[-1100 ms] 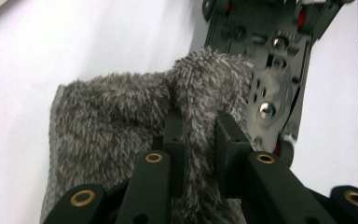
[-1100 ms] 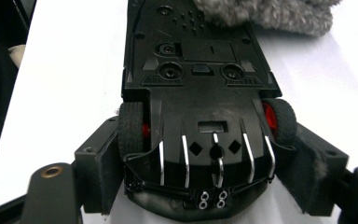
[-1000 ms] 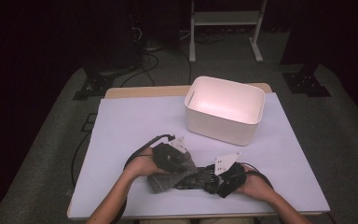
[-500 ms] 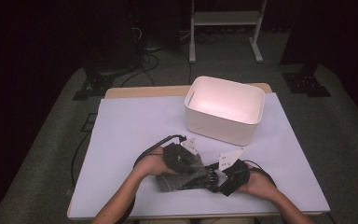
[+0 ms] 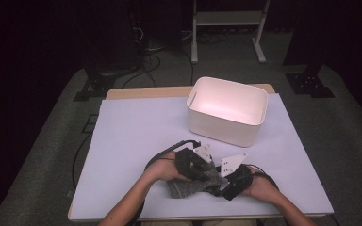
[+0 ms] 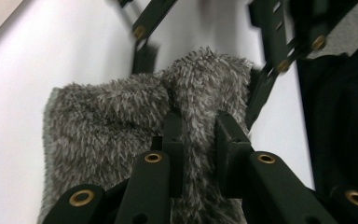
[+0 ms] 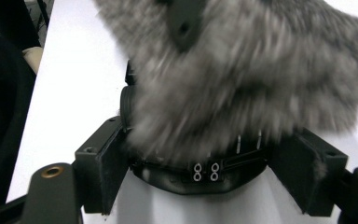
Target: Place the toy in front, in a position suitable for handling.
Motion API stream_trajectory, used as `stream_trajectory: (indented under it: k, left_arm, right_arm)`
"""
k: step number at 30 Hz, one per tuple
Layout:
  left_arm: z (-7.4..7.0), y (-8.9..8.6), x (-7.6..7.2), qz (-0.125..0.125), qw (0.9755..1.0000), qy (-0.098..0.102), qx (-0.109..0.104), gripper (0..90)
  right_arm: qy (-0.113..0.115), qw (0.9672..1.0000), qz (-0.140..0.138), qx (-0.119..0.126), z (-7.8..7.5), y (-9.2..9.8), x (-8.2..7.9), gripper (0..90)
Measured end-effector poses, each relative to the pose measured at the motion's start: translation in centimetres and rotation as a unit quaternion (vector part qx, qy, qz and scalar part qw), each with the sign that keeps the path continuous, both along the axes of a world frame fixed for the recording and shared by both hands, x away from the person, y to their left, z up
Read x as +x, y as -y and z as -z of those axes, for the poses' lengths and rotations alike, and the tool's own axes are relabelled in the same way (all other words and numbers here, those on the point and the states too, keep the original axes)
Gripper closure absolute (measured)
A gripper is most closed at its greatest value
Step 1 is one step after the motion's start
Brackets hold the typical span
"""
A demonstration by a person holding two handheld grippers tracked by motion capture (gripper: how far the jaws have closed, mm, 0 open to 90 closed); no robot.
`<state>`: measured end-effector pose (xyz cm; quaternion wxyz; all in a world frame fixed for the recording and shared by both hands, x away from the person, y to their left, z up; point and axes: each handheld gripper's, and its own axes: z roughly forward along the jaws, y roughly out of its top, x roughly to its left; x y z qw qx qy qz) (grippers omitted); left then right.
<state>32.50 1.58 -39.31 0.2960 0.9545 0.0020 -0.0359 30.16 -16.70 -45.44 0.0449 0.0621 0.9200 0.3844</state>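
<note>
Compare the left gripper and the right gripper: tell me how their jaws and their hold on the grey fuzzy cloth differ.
The left gripper has its jaws drawn close together, pinching a fold of the grey fuzzy cloth; the right gripper has its jaws spread wide. The left gripper's pads press the fabric, while the right gripper's pads stand apart from it, the cloth hanging just above. Both meet at the cloth near the table's front edge.

left gripper (image 5: 206, 173), clamped on the fuzzy grey cloth (image 5: 187, 187), slides right, closer to the white bin (image 5: 227, 110), folding the cloth over.
</note>
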Motion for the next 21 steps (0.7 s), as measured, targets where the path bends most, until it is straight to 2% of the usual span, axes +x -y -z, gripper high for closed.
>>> stream_trajectory:
  k: [3, 6, 10, 12, 15, 17, 21]
  left_arm:
    - [0.0, 0.8, -0.1, 0.003, 0.9998, 0.016, 0.009, 76.5]
    - [-0.1, 0.8, 0.5, -0.009, 0.9995, 0.026, 0.017, 76.5]
    - [-0.4, 0.3, 1.5, -0.032, 0.9988, 0.034, 0.019, 76.4]
    - [-0.3, 0.3, 1.7, -0.036, 0.9987, 0.031, 0.018, 76.5]
    - [-0.1, 0.9, 1.3, -0.022, 0.9995, 0.020, 0.013, 76.5]
    - [0.1, 1.4, 0.7, -0.009, 0.9996, 0.019, 0.016, 76.4]
    - [0.1, 1.2, 0.1, 0.003, 0.9998, 0.015, 0.013, 76.4]
  right_arm:
    - [0.002, 1.0000, 0.002, 0.001, 0.0, 0.0, -0.1, 23.0]
    - [-0.002, 1.0000, 0.006, 0.003, 0.1, 0.0, -0.1, 23.0]
    - [-0.007, 0.9999, 0.005, 0.007, 0.1, 0.0, 0.0, 23.0]
    - [-0.006, 0.9999, 0.004, 0.007, 0.1, 0.0, 0.0, 23.0]
    - [-0.008, 1.0000, 0.003, 0.003, 0.3, -0.1, 0.0, 23.0]
    - [-0.007, 1.0000, 0.002, -0.002, 0.5, -0.2, 0.0, 23.0]
    - [-0.007, 1.0000, -0.002, -0.001, 0.6, 0.0, 0.2, 23.1]
